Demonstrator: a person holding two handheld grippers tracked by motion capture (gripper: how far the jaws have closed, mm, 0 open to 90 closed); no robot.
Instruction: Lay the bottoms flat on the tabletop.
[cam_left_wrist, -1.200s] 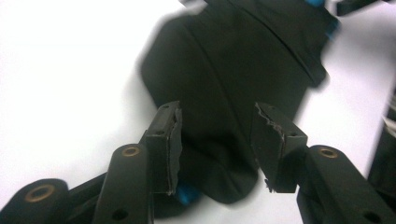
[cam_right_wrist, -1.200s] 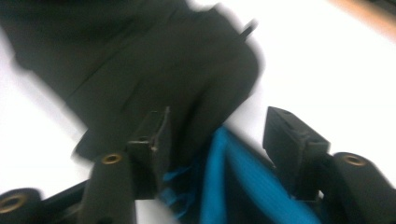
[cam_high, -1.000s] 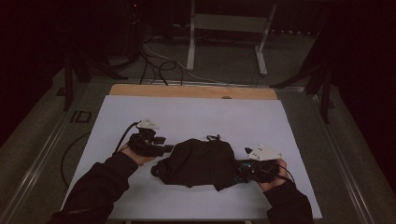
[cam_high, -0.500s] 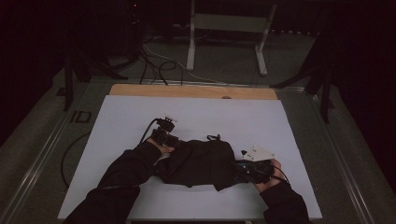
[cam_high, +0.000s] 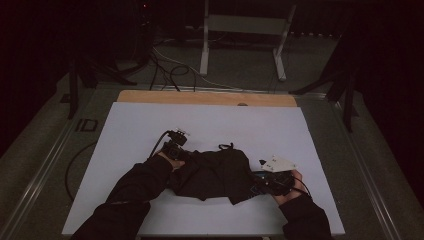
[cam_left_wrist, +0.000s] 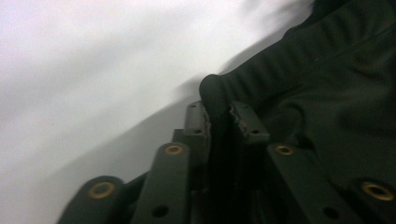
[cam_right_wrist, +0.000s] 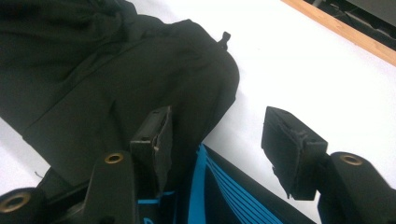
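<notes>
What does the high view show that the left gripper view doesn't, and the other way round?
High view alone: the whole white table with its wooden far edge, both sleeved forearms, the right gripper at the right side of the black garment, and cables on the floor behind.

Left gripper view alone: a close look at the left gripper, whose jaws have just been closing and now pinch a fold of the garment's edge.

Both: the black garment lying on the white table.

The letters "ID" stand in white on the dark floor (cam_high: 86, 124) just left of the worktop (cam_high: 150, 120).
</notes>
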